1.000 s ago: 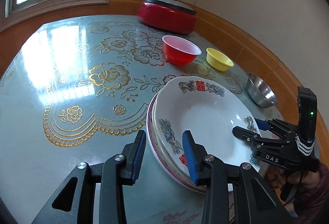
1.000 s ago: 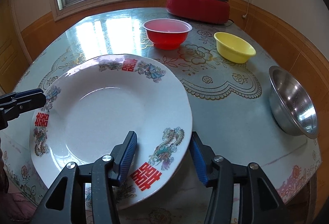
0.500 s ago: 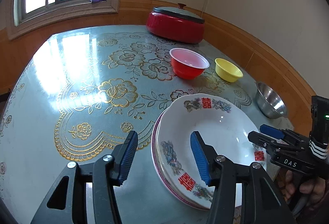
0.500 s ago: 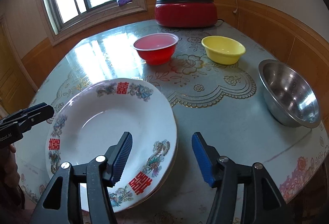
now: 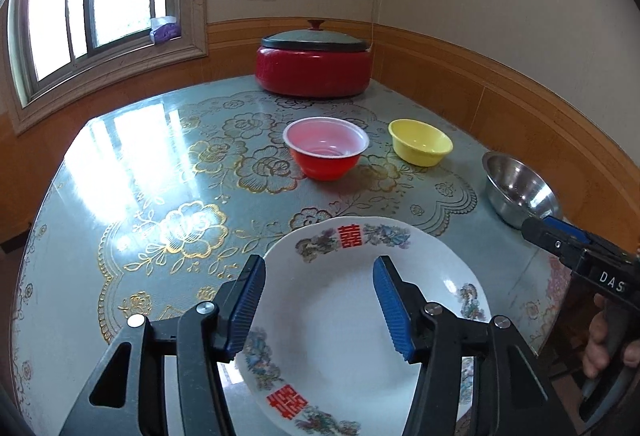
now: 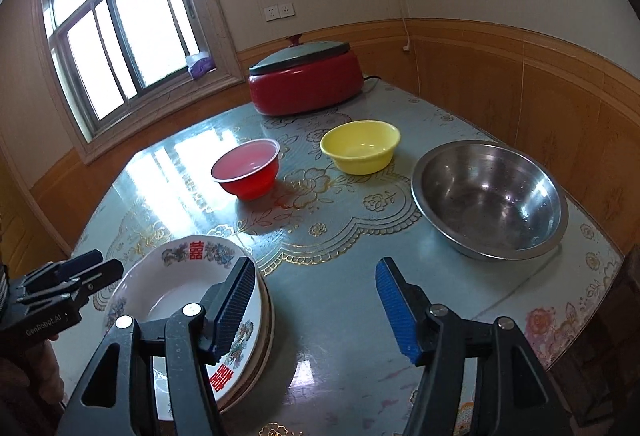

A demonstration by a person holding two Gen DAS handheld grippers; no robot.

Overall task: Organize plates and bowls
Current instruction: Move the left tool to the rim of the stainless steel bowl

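Observation:
A white deep plate with red characters [image 5: 352,316] lies stacked on another plate at the table's near edge; it also shows in the right wrist view [image 6: 176,276]. My left gripper [image 5: 318,306] is open and empty, raised above the plate. My right gripper [image 6: 316,310] is open and empty, above the table just right of the plates. A red bowl [image 5: 326,148] [image 6: 246,168], a yellow bowl [image 5: 420,142] [image 6: 360,146] and a steel bowl [image 5: 516,188] [image 6: 490,198] stand apart farther back and to the right.
A red lidded electric pot [image 5: 314,62] [image 6: 306,78] stands at the far edge of the round glass-topped table [image 5: 140,172]. Wood-panelled walls close the back and right. A window is at the left. The table's right edge is near the steel bowl.
Both grippers have lifted and drawn back from the plates and tilted up. Both have opened wider. The white plate stays on the stack.

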